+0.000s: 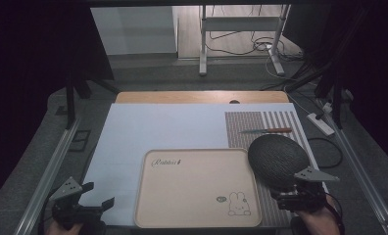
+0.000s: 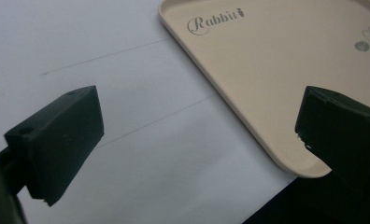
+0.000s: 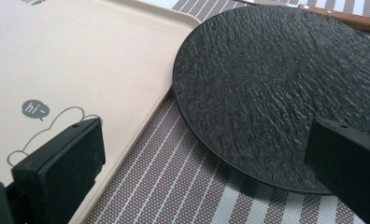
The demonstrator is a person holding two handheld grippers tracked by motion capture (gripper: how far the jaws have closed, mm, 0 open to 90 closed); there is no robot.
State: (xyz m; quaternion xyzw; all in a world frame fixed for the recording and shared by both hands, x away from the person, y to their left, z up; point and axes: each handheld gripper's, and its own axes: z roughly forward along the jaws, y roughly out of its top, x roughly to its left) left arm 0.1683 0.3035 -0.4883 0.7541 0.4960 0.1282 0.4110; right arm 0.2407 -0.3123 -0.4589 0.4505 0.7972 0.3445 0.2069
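my left gripper (image 1: 98,195) hangs wide open and empty beside the beige tray (image 1: 197,188), which reads "rabbit" and "hi~". my right gripper (image 1: 286,192) is spread wide too, empty, at the near edge of the black plate (image 1: 278,159) on the striped mat (image 1: 280,122).

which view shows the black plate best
The right gripper view: the black plate is close up, its rough texture and rim clear on the striped mat. The high view shows it whole but small.
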